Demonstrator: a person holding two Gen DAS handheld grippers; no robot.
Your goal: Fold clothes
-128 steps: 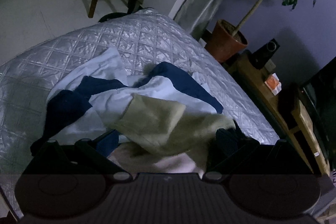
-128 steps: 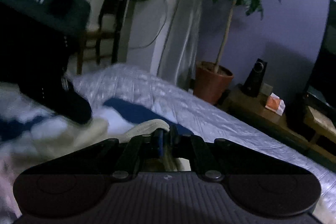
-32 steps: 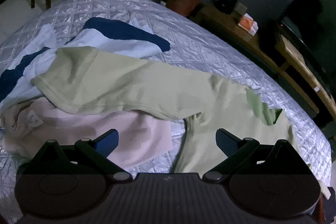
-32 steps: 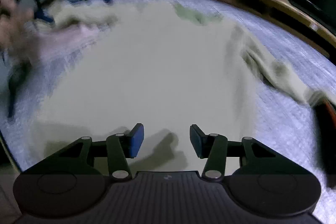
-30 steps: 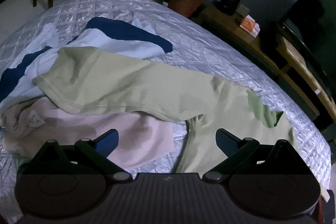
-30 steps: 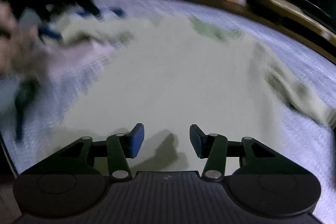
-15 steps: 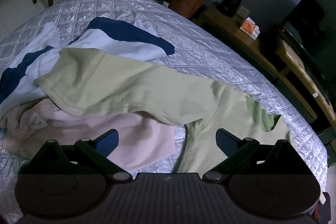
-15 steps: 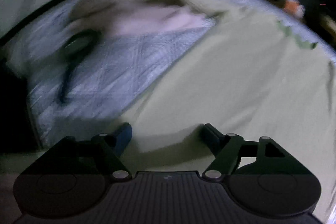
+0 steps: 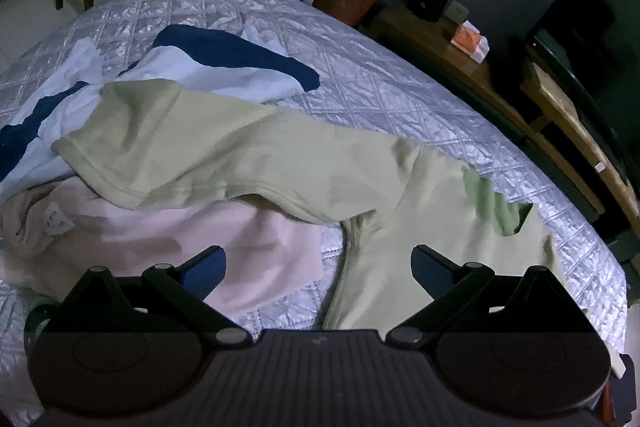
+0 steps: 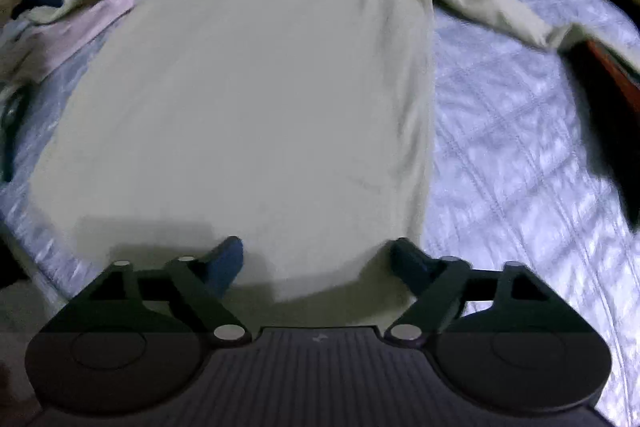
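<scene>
The long-sleeved shirt (image 10: 248, 99) lies flat on the quilt (image 10: 520, 147), its left sleeve (image 9: 192, 151) draped over the clothes pile (image 9: 168, 227).

The left gripper (image 9: 318, 261) and the right gripper (image 10: 316, 259) look alike: black angular linkage arms joined by round silver pivot screws; blue pads on the inner fingertips (image 9: 204, 267); a dark ribbed housing between two round embossed discs; a small pale mark at its top edge.

Your right wrist view is motion-blurred throughout; quilt (image 10: 520, 155) stitching smears. Olive shirt (image 10: 248, 99): hem hidden behind your gripper body at 6 o'clock. Pink garment (image 9: 168, 231): label print too small to read. Television (image 9: 592, 27) cut off at 3 o'clock.
</scene>
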